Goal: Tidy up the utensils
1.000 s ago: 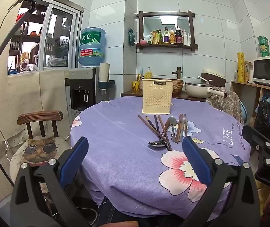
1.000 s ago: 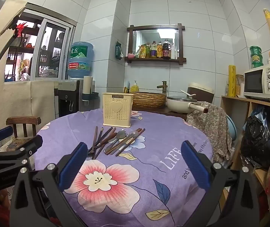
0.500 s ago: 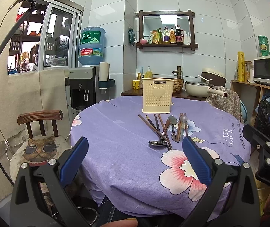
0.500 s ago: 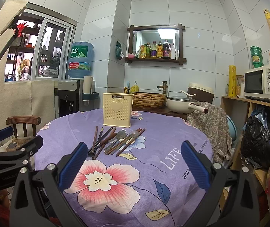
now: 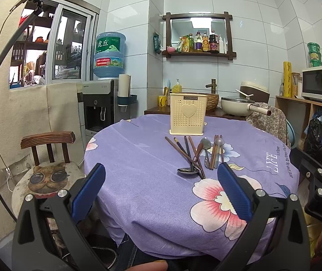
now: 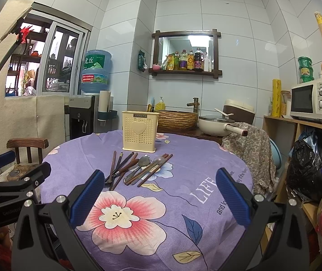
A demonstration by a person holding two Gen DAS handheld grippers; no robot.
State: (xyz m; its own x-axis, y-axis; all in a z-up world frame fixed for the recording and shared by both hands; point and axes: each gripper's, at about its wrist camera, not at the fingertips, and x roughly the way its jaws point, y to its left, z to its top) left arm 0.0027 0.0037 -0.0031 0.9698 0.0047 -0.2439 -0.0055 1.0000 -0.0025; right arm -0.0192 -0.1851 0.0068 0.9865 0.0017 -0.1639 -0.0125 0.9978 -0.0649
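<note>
A heap of dark wooden chopsticks (image 5: 183, 152) (image 6: 115, 167) and metal spoons (image 5: 205, 144) (image 6: 144, 161) lies loose on the purple flowered tablecloth (image 5: 138, 169) (image 6: 194, 169). Behind the heap stands a cream perforated utensil holder (image 5: 187, 117) (image 6: 139, 131) with a heart on its front. My left gripper (image 5: 161, 178) hovers open near the table's front edge, short of the utensils. My right gripper (image 6: 159, 185) is open too, held over the cloth in front of the heap. Neither holds anything.
A wooden chair (image 5: 48, 144) with a cat cushion stands left of the table. A counter behind holds a woven basket (image 6: 176, 119) and a pan (image 6: 217, 124). A cloth-draped chair (image 6: 249, 149) and black bags (image 6: 312, 169) sit at the right.
</note>
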